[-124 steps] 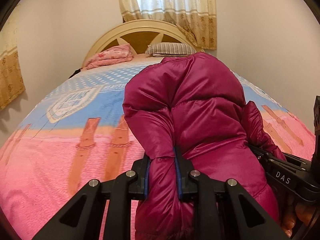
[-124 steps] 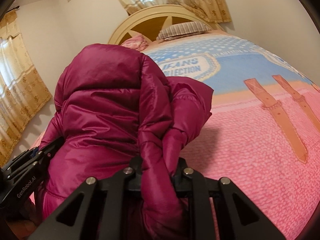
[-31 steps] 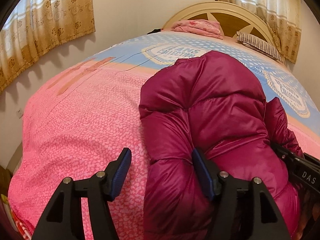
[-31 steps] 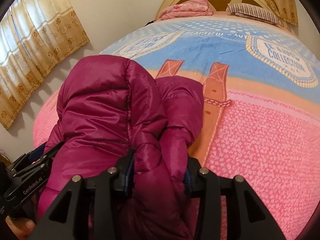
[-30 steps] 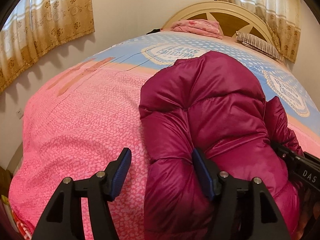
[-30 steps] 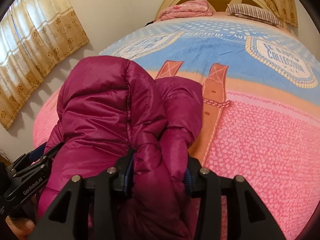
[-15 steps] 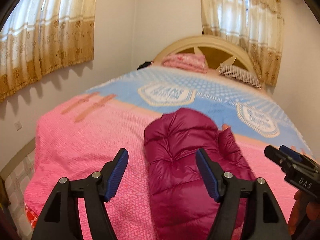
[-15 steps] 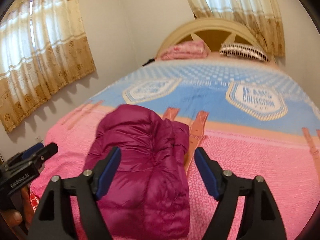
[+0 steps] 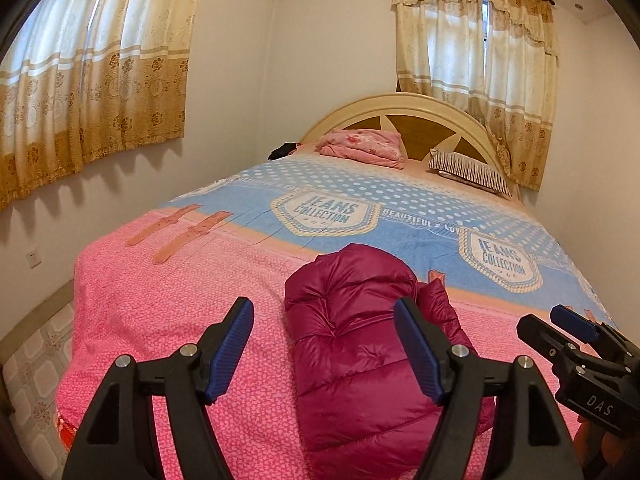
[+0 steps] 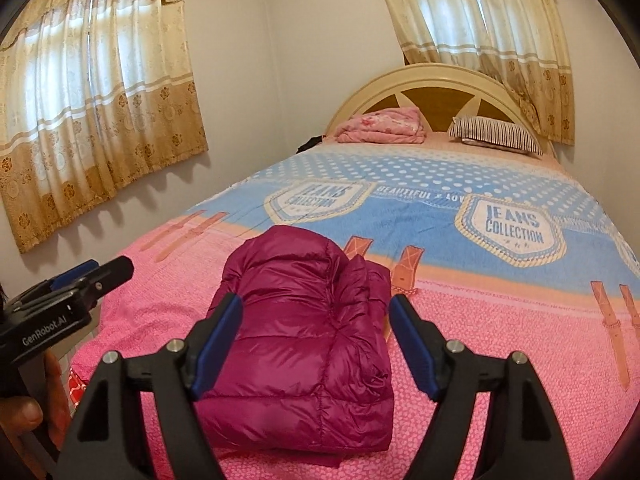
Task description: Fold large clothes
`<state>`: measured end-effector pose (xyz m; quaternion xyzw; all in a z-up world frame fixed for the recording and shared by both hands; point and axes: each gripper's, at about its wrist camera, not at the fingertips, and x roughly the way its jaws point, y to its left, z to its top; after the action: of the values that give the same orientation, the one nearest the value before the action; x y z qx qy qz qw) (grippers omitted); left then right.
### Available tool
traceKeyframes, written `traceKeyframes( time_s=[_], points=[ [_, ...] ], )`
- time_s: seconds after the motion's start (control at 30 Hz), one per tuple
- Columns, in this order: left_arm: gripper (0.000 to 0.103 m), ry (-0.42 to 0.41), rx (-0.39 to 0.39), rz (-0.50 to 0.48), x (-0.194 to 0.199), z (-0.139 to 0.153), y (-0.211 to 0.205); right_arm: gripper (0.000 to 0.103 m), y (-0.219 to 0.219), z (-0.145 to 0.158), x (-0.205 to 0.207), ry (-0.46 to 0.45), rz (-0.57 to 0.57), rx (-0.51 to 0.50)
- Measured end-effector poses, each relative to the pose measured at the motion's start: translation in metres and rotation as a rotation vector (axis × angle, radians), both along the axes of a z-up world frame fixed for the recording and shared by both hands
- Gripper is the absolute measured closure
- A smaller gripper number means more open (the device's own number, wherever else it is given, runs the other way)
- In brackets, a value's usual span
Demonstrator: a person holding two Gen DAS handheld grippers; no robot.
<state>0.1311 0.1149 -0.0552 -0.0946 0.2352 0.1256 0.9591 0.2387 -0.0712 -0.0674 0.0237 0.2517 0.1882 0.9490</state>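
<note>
Two grippers are in my views, and both stand spread wide with nothing between their blue pads. My left gripper (image 9: 324, 346) hangs above the pink end of the bed (image 9: 168, 292), and my right gripper (image 10: 316, 338) hangs over the same end from the other side. Between them the jacket (image 10: 304, 344) lies folded into a thick magenta bundle on the pink part of the bedspread, its far end just reaching the orange band. From the left wrist I lose the bundle's near edge under the frame, and my right finger covers part of its side. From the right wrist the left finger hides the bundle's near left corner. What is tucked underneath I cannot make out. Near the headboard (image 9: 404, 104) I see a pink blanket (image 9: 362, 148) and a striped pillow (image 9: 470, 170), plus something dark at the bed's far left edge that I cannot identify.
</note>
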Motion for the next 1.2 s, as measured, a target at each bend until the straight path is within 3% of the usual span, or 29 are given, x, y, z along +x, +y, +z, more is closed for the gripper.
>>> traceKeyframes(
  time_s=[1.2],
  points=[
    [0.030,0.027,0.012,0.001,0.004,-0.010,-0.007,0.025,0.000,0.000,-0.010,0.004,0.013,0.024]
  ],
)
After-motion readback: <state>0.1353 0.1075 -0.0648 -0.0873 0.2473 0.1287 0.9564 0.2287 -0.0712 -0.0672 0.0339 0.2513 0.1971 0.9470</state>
